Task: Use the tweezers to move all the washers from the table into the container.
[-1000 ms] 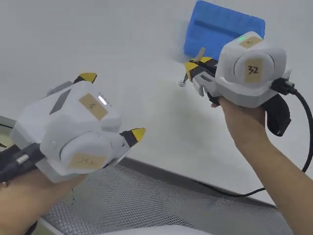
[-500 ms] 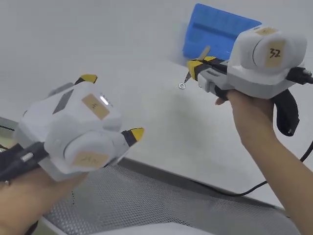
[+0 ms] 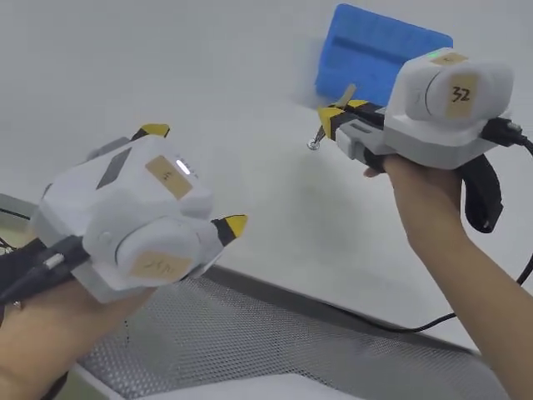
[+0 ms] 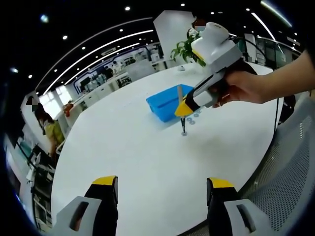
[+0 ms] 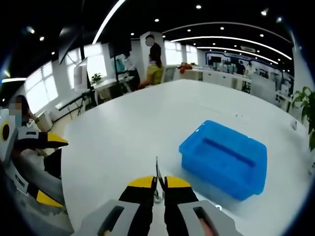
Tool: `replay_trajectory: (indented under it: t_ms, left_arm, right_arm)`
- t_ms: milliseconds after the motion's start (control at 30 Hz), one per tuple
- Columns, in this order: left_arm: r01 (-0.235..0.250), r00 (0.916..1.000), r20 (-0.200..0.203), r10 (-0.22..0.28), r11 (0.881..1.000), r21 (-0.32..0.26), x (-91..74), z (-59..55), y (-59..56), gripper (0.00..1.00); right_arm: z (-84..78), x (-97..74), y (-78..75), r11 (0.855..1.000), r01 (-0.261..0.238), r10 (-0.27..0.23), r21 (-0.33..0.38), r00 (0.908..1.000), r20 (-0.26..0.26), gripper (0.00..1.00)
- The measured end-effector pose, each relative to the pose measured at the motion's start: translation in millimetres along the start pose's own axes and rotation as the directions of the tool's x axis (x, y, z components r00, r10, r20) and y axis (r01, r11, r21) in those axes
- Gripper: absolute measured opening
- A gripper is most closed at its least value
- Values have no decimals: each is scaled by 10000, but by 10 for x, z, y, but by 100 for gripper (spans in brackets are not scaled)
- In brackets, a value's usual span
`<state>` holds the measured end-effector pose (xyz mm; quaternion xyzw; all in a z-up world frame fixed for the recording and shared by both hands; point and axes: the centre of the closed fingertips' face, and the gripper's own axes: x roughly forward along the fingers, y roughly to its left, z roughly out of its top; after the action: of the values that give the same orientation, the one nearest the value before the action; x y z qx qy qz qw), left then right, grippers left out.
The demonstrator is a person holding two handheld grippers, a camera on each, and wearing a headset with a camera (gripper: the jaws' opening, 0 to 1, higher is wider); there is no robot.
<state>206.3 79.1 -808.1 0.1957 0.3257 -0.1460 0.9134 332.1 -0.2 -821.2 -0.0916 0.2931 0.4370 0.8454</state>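
The right gripper (image 3: 341, 110), clamped on the tweezers (image 3: 318, 133), seems to nip a washer (image 3: 311, 146) that next needs carrying over the container (image 3: 375, 50) rim, while the left gripper (image 4: 162, 184) idles, jaws apart.

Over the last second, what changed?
The right tool rolled, and its body swung up and to the right in the head view. Its tweezers kept their tip at a washer beside the blue container. The left tool stayed open and idle.

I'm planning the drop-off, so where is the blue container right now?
In the head view the blue container sits at upper right on the white table, just beyond the right gripper, which is shut on the tweezers.
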Motion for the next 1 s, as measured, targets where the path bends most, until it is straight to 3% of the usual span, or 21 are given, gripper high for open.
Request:
replay_trajectory:
  t_ms: [500,733,800,1000]
  left_arm:
    - [20,10000,-81,-19,10000,56,6,-12,-8,74]
    - [-12,10000,-80,12,10000,77,4,-13,-3,74]
    - [-19,10000,-83,20,10000,79,3,-14,-2,74]
    - [-50,10000,-71,51,10000,53,0,-14,7,74]
  right_arm:
    - [-20,-13,35,9902,88,-80,-1397,9999,67,3]
    - [-24,-25,5,9935,-27,22,-1138,10000,-47,1]
    - [-27,-27,19,9984,-215,211,-527,9997,-91,1]
    - [28,-99,11,9996,-261,262,-108,9996,90,1]
